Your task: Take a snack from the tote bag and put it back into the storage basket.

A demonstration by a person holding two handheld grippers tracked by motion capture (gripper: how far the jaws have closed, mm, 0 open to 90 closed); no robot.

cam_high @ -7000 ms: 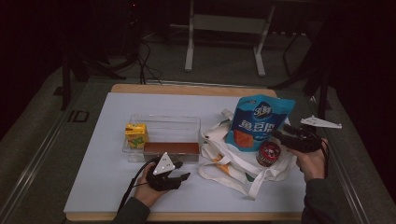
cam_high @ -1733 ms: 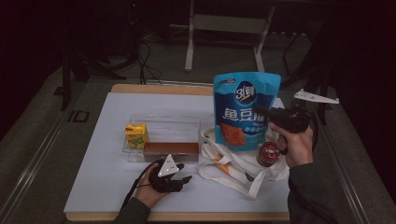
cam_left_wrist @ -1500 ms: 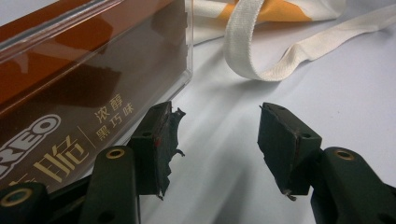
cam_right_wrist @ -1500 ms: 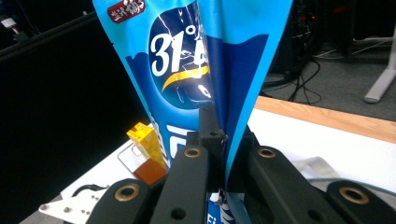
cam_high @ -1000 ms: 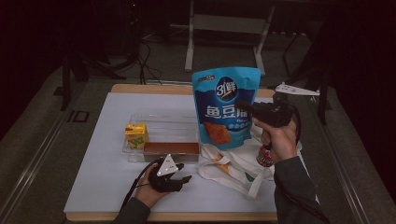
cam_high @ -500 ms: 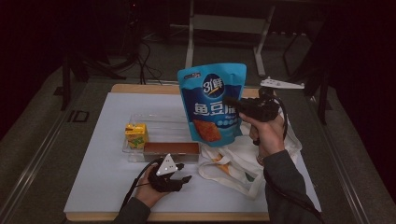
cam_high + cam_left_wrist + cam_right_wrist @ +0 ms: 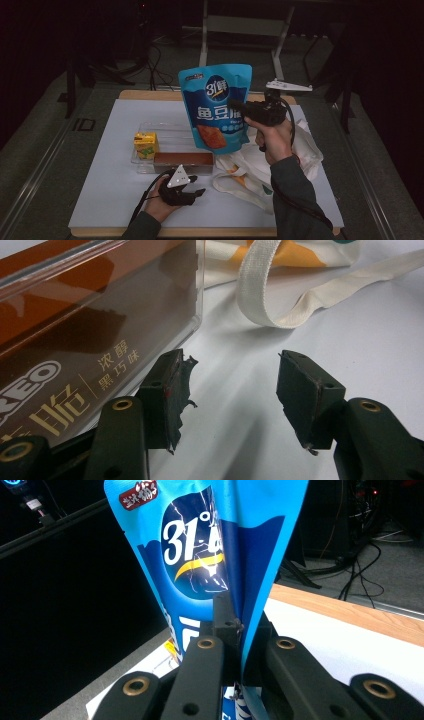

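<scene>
A blue snack bag (image 7: pixel 216 107) hangs upright in the air above the clear plastic box (image 7: pixel 170 135), pinched by its right edge in my right gripper (image 7: pixel 239 109). In the right gripper view the jaws are shut on the blue snack bag's (image 7: pixel 210 545) edge, at my right gripper (image 7: pixel 239 630). My left gripper (image 7: pixel 196 186) rests on the white table near the front, just below the box. Its jaws stand open in the left gripper view (image 7: pixel 230 390) with nothing between them, beside the brown cookie box (image 7: pixel 75 340).
A yellow juice carton (image 7: pixel 146 144) and a brown cookie box (image 7: pixel 183 159) lie in the clear box. A white tote bag (image 7: pixel 260 170) with straps (image 7: pixel 280 295) lies crumpled at the right. The table's wooden far edge (image 7: pixel 150 94) borders a dark floor with cables.
My right gripper has carried the blue snack bag leftward from above the tote bag to above the clear box. The left gripper has stayed where it was.
</scene>
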